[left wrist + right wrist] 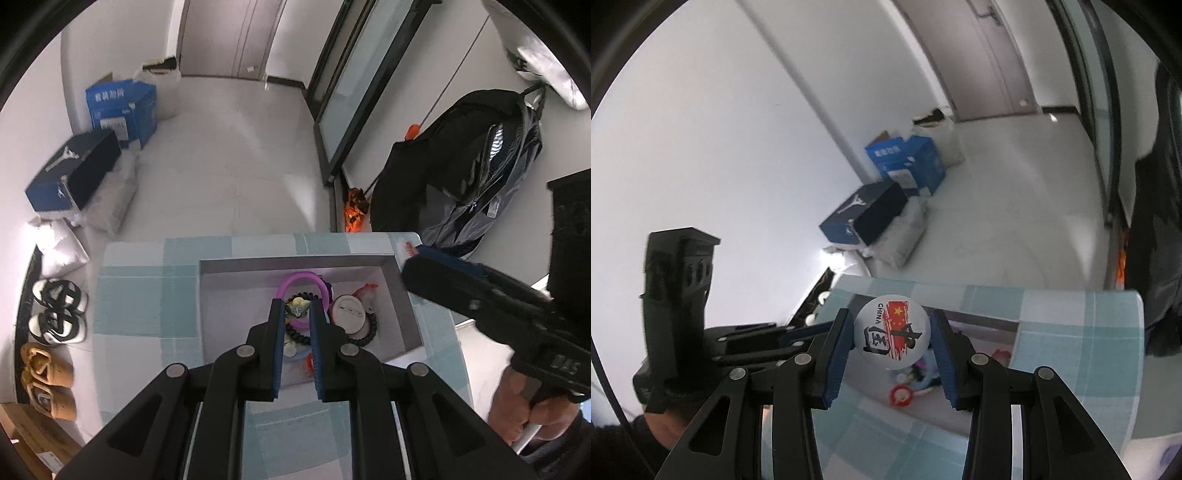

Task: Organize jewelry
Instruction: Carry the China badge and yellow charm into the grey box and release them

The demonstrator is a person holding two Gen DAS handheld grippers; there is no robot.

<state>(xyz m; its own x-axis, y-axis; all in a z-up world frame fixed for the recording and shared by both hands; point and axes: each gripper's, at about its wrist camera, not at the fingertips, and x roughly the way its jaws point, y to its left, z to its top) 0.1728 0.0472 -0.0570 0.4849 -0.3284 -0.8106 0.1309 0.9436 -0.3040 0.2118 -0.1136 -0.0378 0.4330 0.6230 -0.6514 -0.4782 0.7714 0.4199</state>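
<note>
A shallow white box (402, 317) sits on a blue-and-white checked table (140, 295). It holds a purple ring bracelet (303, 277), a black bead bracelet (369, 332), a round badge lying face down (347, 314) and other small pieces. My left gripper (298, 308) is over the box, shut on a small flower-like trinket (297, 307). My right gripper (892, 334) is shut on a round white "CHINA" badge (892, 334), held above the box's near edge. The right gripper also shows in the left wrist view (410, 254).
A red-and-white piece (901, 396) and a pale blue ring (923, 380) lie in the box. On the floor beyond are blue boxes (122, 107), a dark shoe box (74, 170), shoes (55, 314), a black backpack (461, 166) and a leaning mirror (354, 92).
</note>
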